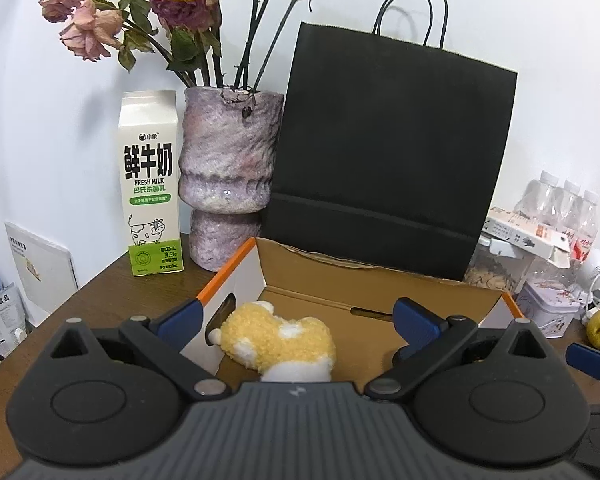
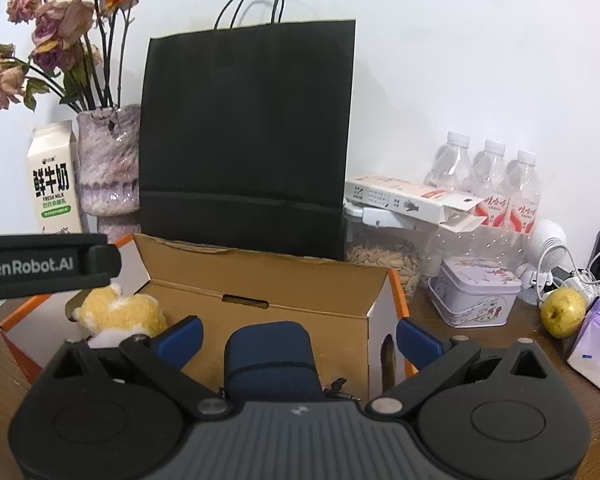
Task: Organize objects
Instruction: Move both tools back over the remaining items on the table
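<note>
An open cardboard box (image 1: 380, 284) with orange edges stands on the brown table; it also shows in the right wrist view (image 2: 268, 276). A yellow and white plush toy (image 1: 280, 340) lies in its left part, also seen in the right wrist view (image 2: 120, 314). A dark blue zip case (image 2: 272, 360) lies in the box's right part. My left gripper (image 1: 300, 320) is open over the plush, not touching it. My right gripper (image 2: 300, 338) is open with a finger on each side of the case, not pressing it. The left gripper's body (image 2: 40, 264) shows at left.
A black paper bag (image 1: 388, 152) stands right behind the box. A milk carton (image 1: 150, 184) and vase of dried roses (image 1: 230, 176) stand at back left. At right are water bottles (image 2: 488, 184), a jar of seeds (image 2: 384, 260), a tin (image 2: 476, 296), a pear (image 2: 562, 312) and cables.
</note>
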The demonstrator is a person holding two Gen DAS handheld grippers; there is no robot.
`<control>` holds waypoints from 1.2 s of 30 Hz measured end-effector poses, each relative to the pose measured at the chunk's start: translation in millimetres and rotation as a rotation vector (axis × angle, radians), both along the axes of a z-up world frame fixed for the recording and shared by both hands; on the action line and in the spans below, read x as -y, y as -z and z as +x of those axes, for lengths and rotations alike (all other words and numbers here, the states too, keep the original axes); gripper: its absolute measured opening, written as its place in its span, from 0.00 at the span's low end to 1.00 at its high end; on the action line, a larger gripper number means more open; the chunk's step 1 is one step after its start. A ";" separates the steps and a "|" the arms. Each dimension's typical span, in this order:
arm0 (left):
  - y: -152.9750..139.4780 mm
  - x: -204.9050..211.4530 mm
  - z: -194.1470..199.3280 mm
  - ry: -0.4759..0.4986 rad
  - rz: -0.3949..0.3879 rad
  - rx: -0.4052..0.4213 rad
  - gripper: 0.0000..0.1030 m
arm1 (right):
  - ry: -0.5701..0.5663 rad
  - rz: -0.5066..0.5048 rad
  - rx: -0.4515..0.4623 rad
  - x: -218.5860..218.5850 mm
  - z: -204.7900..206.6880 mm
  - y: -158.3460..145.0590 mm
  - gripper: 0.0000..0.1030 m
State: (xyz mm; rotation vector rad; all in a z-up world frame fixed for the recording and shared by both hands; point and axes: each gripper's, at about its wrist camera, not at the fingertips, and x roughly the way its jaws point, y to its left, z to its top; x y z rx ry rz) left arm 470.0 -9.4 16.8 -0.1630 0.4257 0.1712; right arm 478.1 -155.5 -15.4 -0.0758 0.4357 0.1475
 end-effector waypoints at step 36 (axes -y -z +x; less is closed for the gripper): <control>7.6 10.5 -163.2 0.192 0.082 0.103 1.00 | -0.028 -0.025 0.180 54.5 -171.8 -0.3 1.00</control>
